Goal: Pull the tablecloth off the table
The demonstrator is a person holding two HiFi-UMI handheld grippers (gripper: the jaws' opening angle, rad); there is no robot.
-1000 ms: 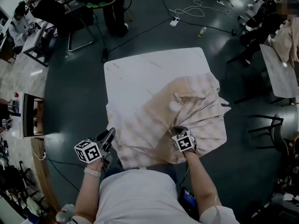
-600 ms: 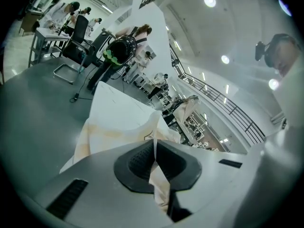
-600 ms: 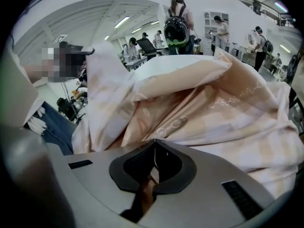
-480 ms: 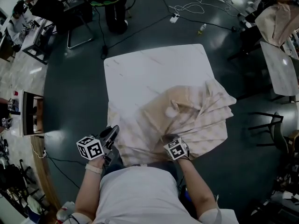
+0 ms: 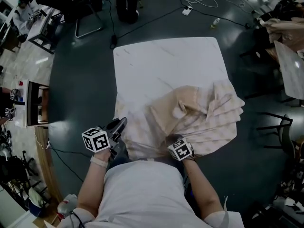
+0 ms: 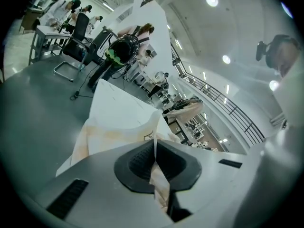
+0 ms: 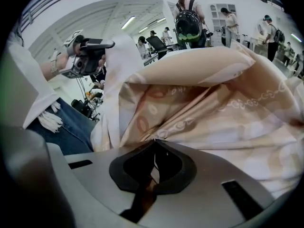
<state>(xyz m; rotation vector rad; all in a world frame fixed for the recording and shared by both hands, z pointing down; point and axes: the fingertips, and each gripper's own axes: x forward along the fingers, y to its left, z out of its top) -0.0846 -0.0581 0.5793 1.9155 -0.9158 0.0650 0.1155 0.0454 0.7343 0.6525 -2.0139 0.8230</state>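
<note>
A beige patterned tablecloth (image 5: 190,120) lies bunched over the near right half of a white marble-look table (image 5: 161,65). Its far corner hangs past the table's right edge. My left gripper (image 5: 118,127) sits at the near left corner, shut on the cloth's edge; in the left gripper view the fabric (image 6: 154,175) is pinched between the jaws (image 6: 156,163). At the near edge my right gripper (image 5: 175,140) is shut on a fold of the cloth. The right gripper view shows folds of the tablecloth (image 7: 213,99) rising above the closed jaws (image 7: 154,167).
The far half of the tabletop is bare. Dark floor surrounds the table. Cables and a power strip (image 5: 188,11) lie beyond it, a person's legs (image 5: 127,4) and a chair (image 5: 88,18) stand at the far left, and another table (image 5: 289,65) with chairs is at the right.
The right gripper has drawn the cloth nearer to me along the near edge, and more bare tabletop shows. The cloth is bunched tighter. The left gripper has stayed in place.
</note>
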